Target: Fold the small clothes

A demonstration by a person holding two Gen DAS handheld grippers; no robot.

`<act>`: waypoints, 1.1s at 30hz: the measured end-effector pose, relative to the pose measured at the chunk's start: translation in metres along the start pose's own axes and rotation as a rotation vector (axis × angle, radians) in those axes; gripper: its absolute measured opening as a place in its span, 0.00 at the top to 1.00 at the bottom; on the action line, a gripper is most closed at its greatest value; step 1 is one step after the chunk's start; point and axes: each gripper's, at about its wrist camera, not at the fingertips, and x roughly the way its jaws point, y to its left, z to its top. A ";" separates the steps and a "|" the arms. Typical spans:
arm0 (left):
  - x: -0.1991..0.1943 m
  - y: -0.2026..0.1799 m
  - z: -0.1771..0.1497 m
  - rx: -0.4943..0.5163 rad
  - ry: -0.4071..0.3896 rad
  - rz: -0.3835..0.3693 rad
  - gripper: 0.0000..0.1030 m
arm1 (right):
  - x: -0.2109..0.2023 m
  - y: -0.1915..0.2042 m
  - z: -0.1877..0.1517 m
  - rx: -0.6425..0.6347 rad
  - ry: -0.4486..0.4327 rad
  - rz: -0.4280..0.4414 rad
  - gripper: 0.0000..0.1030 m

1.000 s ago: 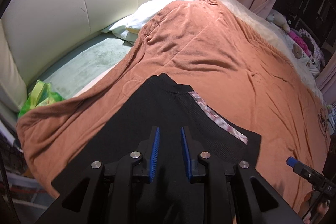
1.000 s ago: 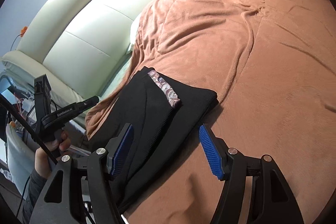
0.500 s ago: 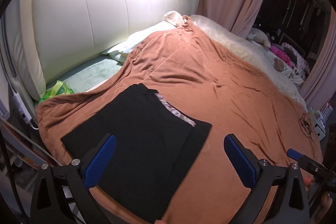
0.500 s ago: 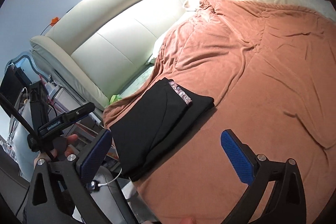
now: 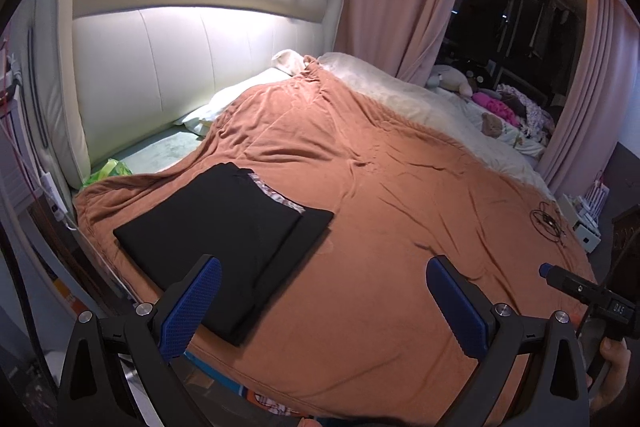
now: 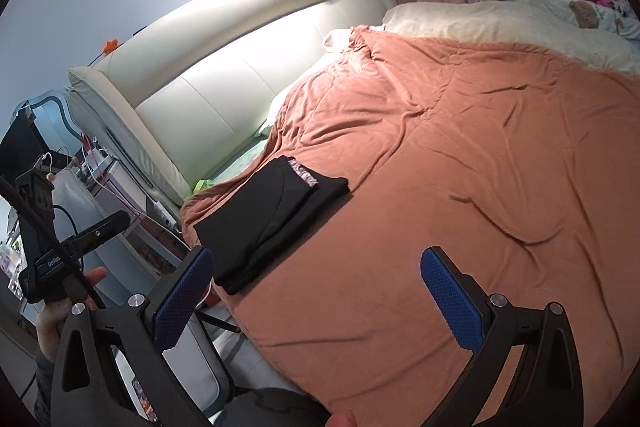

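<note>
Left hand-held gripper (image 5: 322,301): jaws just opened, fully spread, nothing between them. Right hand-held gripper (image 6: 316,291): same condition. Both are held above the bed edge. The folded black garment (image 5: 224,227) lies flat on the orange blanket (image 5: 400,187), near the headboard (image 5: 180,47).

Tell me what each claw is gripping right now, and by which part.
Nothing. The left claw and right claw are both open and empty; the folded black garment lies free on the blanket.
</note>
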 end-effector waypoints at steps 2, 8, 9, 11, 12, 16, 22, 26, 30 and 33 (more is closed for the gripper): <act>-0.014 -0.009 -0.011 0.003 -0.015 -0.009 0.00 | -0.023 0.001 -0.011 -0.003 -0.011 -0.010 0.00; -0.051 -0.035 -0.044 0.024 -0.043 -0.031 0.00 | -0.075 0.002 -0.046 -0.003 -0.030 -0.034 0.00; -0.057 -0.038 -0.048 0.023 -0.049 -0.035 0.00 | -0.083 0.002 -0.052 0.002 -0.035 -0.034 0.00; -0.069 -0.044 -0.060 0.031 -0.068 -0.038 0.00 | -0.095 0.003 -0.061 0.001 -0.039 -0.047 0.00; -0.074 -0.047 -0.066 0.035 -0.072 -0.039 0.00 | -0.104 0.003 -0.069 -0.003 -0.044 -0.056 0.00; -0.087 -0.059 -0.085 0.063 -0.090 -0.041 0.00 | -0.131 0.002 -0.094 -0.010 -0.059 -0.075 0.00; -0.100 -0.076 -0.117 0.097 -0.116 -0.048 0.00 | -0.162 0.007 -0.120 -0.052 -0.084 -0.157 0.00; -0.108 -0.087 -0.135 0.118 -0.137 -0.048 0.00 | -0.182 0.014 -0.135 -0.066 -0.121 -0.193 0.00; -0.115 -0.096 -0.152 0.144 -0.150 -0.045 0.00 | -0.197 0.020 -0.156 -0.069 -0.155 -0.230 0.00; -0.117 -0.100 -0.162 0.161 -0.159 -0.031 0.00 | -0.198 0.023 -0.170 -0.072 -0.171 -0.254 0.00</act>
